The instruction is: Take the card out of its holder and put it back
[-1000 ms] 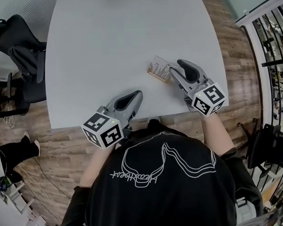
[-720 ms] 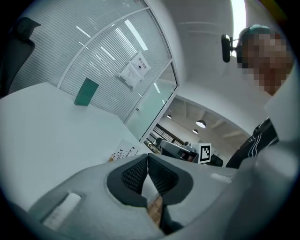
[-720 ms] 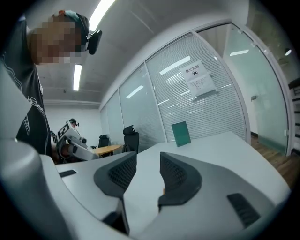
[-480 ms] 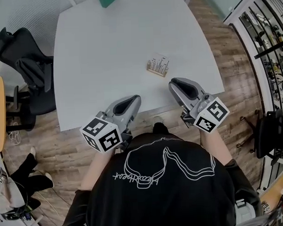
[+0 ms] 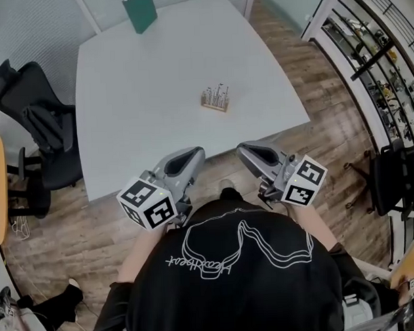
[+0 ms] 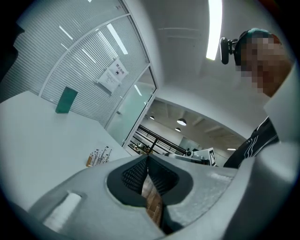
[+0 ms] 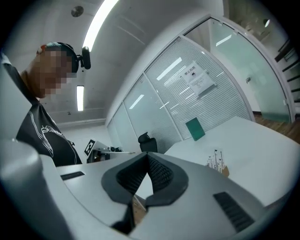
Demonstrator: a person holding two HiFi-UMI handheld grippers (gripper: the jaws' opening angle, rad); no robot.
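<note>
A small wooden card holder stands on the white table with a pale card upright in it. It also shows far off in the left gripper view and the right gripper view. My left gripper and right gripper hang side by side in front of the person's chest, off the table's near edge and well short of the holder. The left gripper's black pads meet with nothing between them. The right gripper is likewise shut and empty.
A green board stands at the table's far edge. A black office chair sits left of the table. Wood floor lies under the grippers. Railings and another black chair are at the right.
The right gripper has drawn back from beside the card holder to the person's chest. The person has stepped back, so more of the table shows and both grippers are past its edge.
</note>
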